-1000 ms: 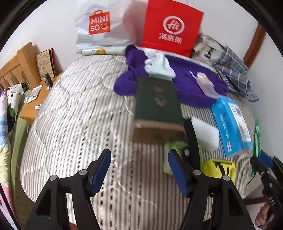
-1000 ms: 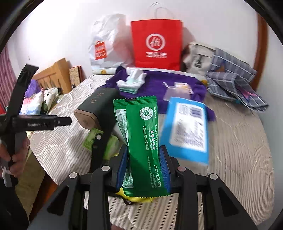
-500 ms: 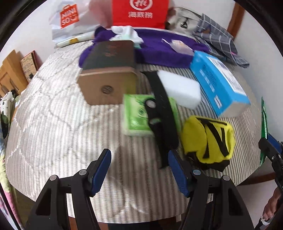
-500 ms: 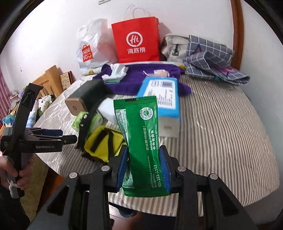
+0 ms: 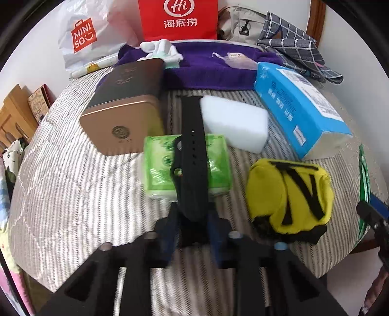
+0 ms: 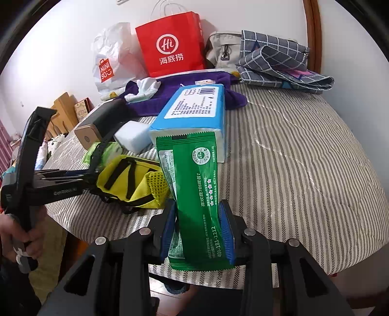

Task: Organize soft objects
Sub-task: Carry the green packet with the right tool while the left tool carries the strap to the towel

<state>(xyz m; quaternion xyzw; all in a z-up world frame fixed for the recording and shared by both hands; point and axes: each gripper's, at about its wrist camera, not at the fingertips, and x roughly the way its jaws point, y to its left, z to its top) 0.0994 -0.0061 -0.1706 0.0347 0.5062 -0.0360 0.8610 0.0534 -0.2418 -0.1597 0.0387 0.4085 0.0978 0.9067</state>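
Note:
A black strap (image 5: pixel 192 155) lies across a green tissue pack (image 5: pixel 160 165) on the striped bed cover (image 5: pixel 73 182). My left gripper (image 5: pixel 192 226) points down at the strap's near end; its jaws are closing, with that end between the blurred blue pads and pressed by them. From the right wrist view the left gripper (image 6: pixel 90 177) sits beside a yellow pouch (image 6: pixel 131 179). My right gripper (image 6: pixel 198 218) is shut on a green sachet (image 6: pixel 194 175), held upright above the bed's front edge. A white sponge (image 5: pixel 235 124) and a blue tissue pack (image 5: pixel 296 114) lie behind the strap.
A gold-ended dark tin (image 5: pixel 124 109) lies left of the strap. At the back are a purple towel (image 5: pixel 209 70), a red paper bag (image 5: pixel 177 19), a white shopping bag (image 5: pixel 92 36) and a checked cloth (image 5: pixel 291 46). The bed's right half (image 6: pixel 304 158) is bare cover.
The left gripper's jaws, wide apart half a second ago, have come together around the strap's near end. Both grippers have sunk closer to the bed; the right still holds the green sachet.

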